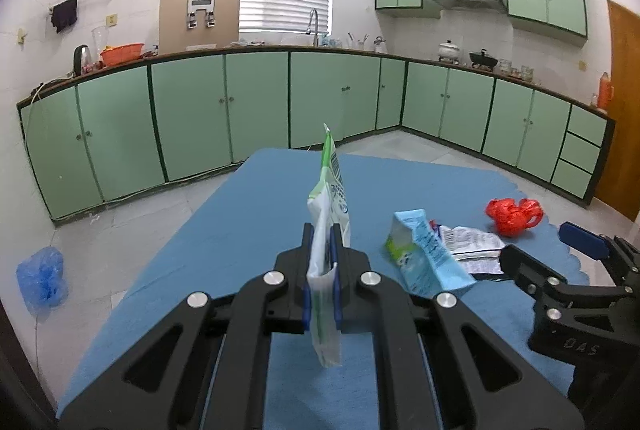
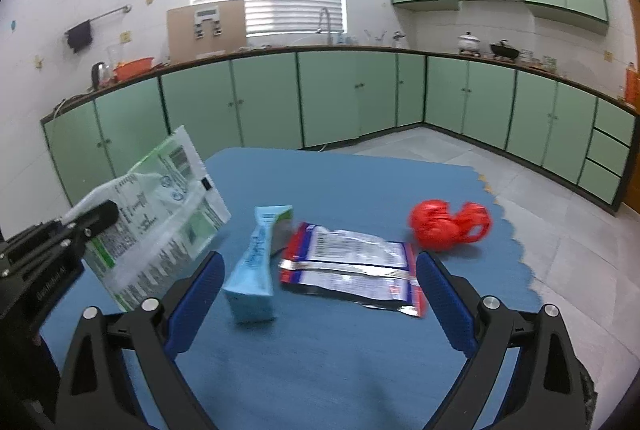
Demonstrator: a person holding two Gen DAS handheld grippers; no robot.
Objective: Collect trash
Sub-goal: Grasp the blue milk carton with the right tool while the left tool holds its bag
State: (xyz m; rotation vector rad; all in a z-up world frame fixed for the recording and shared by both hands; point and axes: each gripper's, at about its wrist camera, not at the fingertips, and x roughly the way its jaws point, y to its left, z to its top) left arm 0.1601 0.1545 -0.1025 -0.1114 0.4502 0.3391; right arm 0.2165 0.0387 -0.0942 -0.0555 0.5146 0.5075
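Observation:
My left gripper (image 1: pixel 321 230) is shut on a green-and-white plastic pouch (image 1: pixel 330 197) and holds it upright above the blue table (image 1: pixel 240 213); the pouch also shows at the left of the right wrist view (image 2: pixel 160 213). My right gripper (image 2: pixel 320 266) is open and empty, low over the table, facing a light blue carton (image 2: pixel 256 266) and a flat red-and-silver wrapper (image 2: pixel 352 266). A crumpled red plastic bag (image 2: pixel 448 226) lies behind them. In the left wrist view the carton (image 1: pixel 428 254), wrapper (image 1: pixel 472 246) and red bag (image 1: pixel 514 216) lie to the right.
The blue table's scalloped right edge (image 2: pixel 516 242) drops to a tiled floor. A blue plastic bag (image 1: pixel 40 278) lies on the floor at the left. Green cabinets (image 1: pixel 256 101) line the far walls.

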